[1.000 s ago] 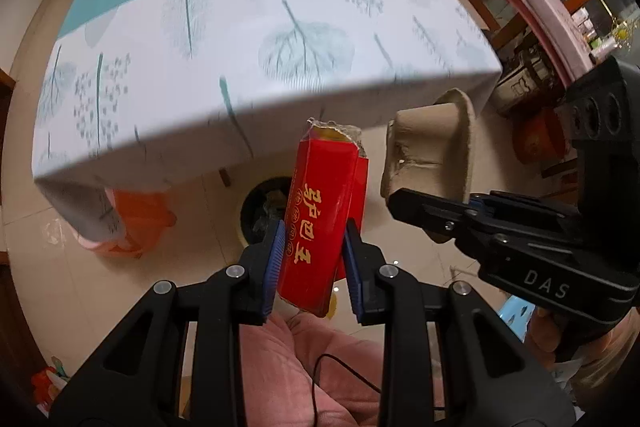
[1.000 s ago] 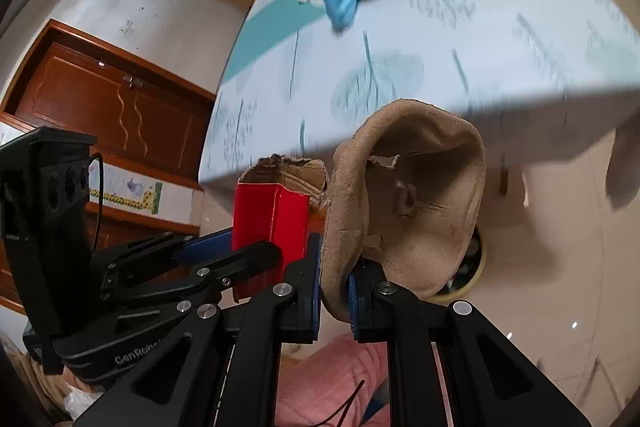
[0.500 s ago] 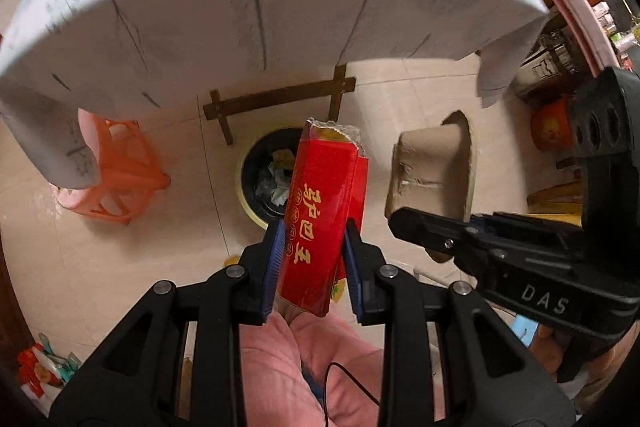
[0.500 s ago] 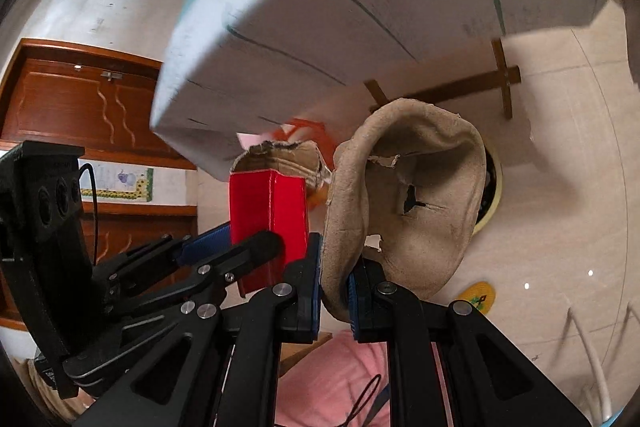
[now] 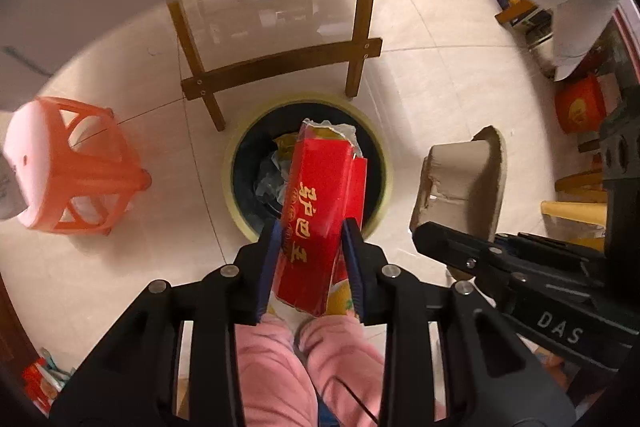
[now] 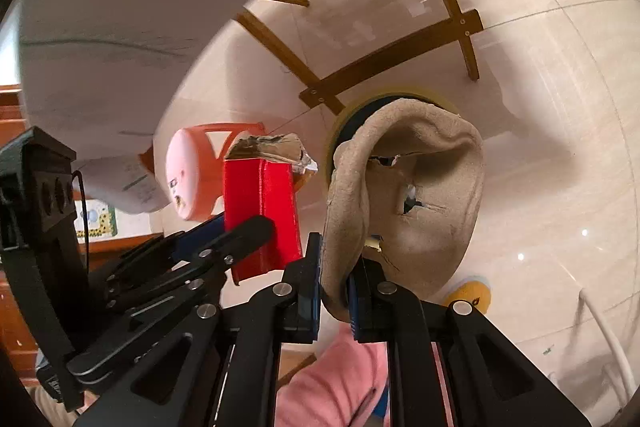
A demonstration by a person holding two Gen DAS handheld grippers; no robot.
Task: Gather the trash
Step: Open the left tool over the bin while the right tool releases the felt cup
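Note:
My left gripper [image 5: 310,259] is shut on a torn red carton with gold characters [image 5: 322,211] and holds it over the round trash bin [image 5: 236,163], which has a yellowish rim, a black liner and crumpled trash inside. My right gripper [image 6: 334,279] is shut on the rim of a torn brown pulp-paper bowl [image 6: 424,195], held to the right of the carton and beside the bin. The bowl [image 5: 464,183] and right gripper also show in the left wrist view. The carton [image 6: 260,211] shows in the right wrist view, and the bin [image 6: 348,111] is mostly hidden behind the bowl.
The bin stands on tiled floor under the table edge, against wooden table legs [image 5: 280,63]. An orange plastic stool [image 5: 76,163] stands to the left. A red bucket [image 5: 580,103] and boxes are at the right. Pink-trousered legs [image 5: 304,367] are below the grippers.
Both grippers have tilted down from the tabletop to the floor and moved nearer the bin. The carton now hangs over the bin's opening. Both grips are unchanged.

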